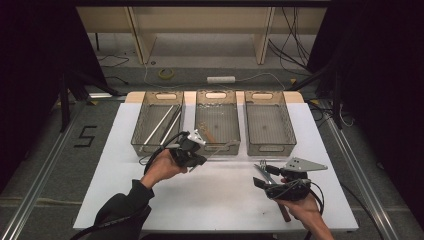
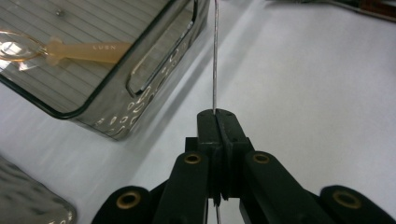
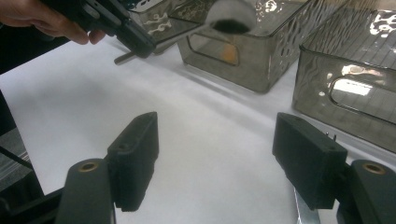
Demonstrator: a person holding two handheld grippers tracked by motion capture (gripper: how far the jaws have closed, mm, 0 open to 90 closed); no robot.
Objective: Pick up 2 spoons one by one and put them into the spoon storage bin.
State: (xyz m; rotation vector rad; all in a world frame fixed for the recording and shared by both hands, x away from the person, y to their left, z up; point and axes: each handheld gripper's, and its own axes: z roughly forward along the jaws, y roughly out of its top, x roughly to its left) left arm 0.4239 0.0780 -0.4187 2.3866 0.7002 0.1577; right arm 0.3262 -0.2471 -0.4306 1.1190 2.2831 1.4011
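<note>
The left gripper (image 1: 200,156) is clenched on a metal spoon (image 3: 231,18), probably, whose bowl hangs ahead of it over the middle bin (image 1: 218,145). Tilt down before releasing. The right gripper (image 1: 264,176) gapes, empty.

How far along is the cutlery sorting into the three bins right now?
Partly done. The left bin already has long metal pieces, and the middle bin holds an orange-handled spoon. In hand: the left gripper is shut on a metal spoon beside the middle bin. Left: the fork by the open right gripper; the right bin looks empty.
</note>
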